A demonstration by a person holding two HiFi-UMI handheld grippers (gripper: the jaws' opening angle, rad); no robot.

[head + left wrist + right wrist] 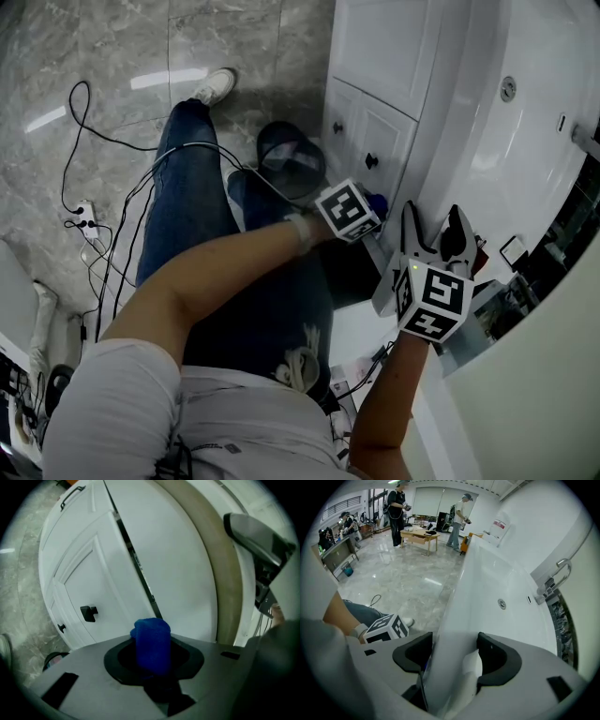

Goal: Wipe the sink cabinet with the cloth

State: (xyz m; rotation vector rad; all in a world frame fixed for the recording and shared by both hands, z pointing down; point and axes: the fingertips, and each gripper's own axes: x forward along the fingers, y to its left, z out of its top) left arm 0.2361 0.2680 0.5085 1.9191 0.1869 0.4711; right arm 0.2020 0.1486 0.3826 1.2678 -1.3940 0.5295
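Cloth (152, 641), blue and bunched into a roll, is pinched upright between the narrow-set jaws of the left gripper (153, 660), its tip toward the white cabinet (108, 573) just under the sink (the pictures do not show whether it touches the panel). On the cabinet door to the left of the cloth sits a black knob (88, 613). In the head view the cloth (377, 202) shows as a blue scrap beside the cabinet's lower corner. Just beside and to the right, the right gripper (457, 660) has its jaws spread wide and closed on the sink rim (450, 634), which fills the gap between them. Beyond the rim lies the white basin with its drain (501, 603), and a chrome tap (555, 581) stands at its far side. On the grey marble floor are a dark bin (291, 159) near the cabinet and black cables (84, 122). Far across the room, people (396, 508) stand by a table (419, 536).
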